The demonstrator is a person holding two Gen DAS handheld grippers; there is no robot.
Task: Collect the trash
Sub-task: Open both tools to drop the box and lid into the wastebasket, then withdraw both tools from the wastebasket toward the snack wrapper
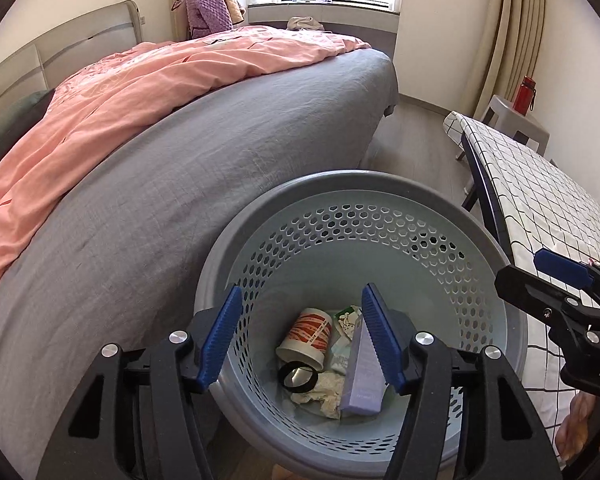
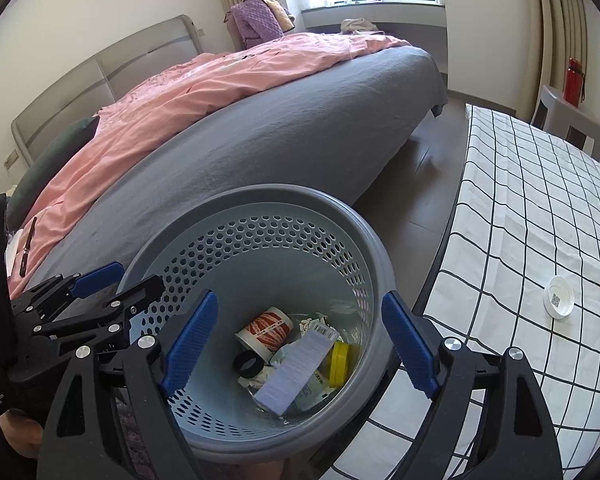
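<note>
Hovering above a round grey-blue perforated plastic basket [image 1: 380, 216], the left gripper [image 1: 302, 338] hangs with its blue-padded jaws wide apart and nothing between them; in the left wrist view, a red-and-white paper cup [image 1: 306, 338], a black ring-shaped lid [image 1: 297, 377], crumpled tissue [image 1: 324, 394] and a pale lilac carton [image 1: 365, 368] lie at the basket's bottom, beside a grey-sheeted bed [image 1: 180, 184]. Seen from the right wrist, the right gripper [image 2: 300, 344] is likewise spread wide and empty over the same basket, while a small white round cap [image 2: 558, 295] sits apart on the checked tablecloth [image 2: 520, 200]. Judged from this, that cap is probably the next pickup: approach low, close on its rim squarely, carry it over the basket before releasing.
</note>
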